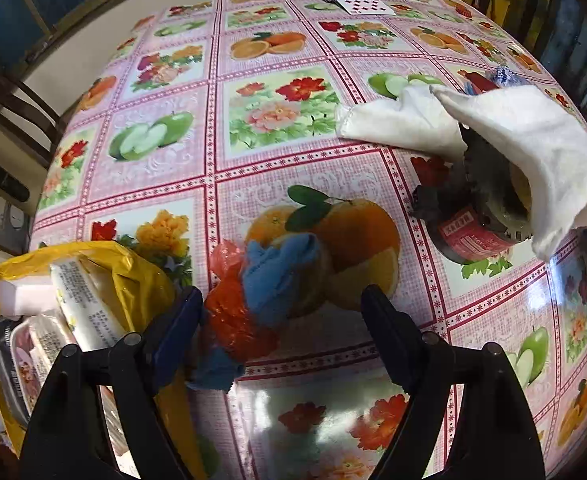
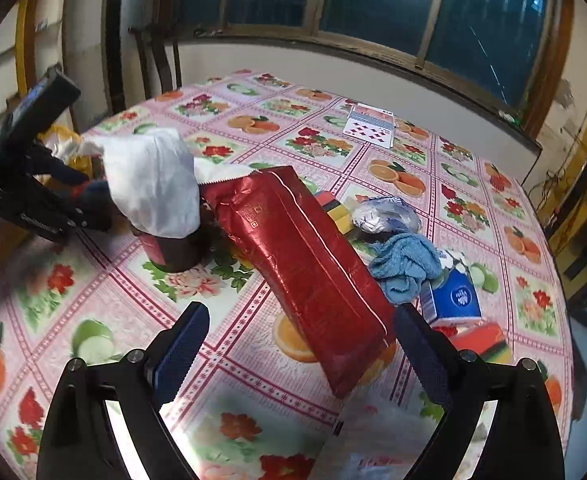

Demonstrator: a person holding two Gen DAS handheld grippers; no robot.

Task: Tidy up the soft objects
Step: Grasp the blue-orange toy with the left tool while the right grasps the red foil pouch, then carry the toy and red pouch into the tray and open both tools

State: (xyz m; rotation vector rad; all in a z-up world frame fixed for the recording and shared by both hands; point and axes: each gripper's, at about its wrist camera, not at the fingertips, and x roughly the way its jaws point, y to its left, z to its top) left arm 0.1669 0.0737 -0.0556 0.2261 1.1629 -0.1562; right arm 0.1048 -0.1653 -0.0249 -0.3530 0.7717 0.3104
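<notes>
the left gripper (image 1: 281, 304) is all black plastic, two broad arms sweeping up from the bottom edge and narrowing toward the front. each arm carries round grey pivot pins, two on each side, and long open slots run down its length. its fingers (image 1: 177, 332) are faced with dark blue pads, ribbed across the inner side.

the right gripper (image 2: 299, 344) is the same make: glossy black arms with slots cut through, grey pins at the joints. its fingers (image 2: 181, 354) wear dark blue pads with a fine dimpled texture and a saw-toothed edge along the gripping face.
</notes>
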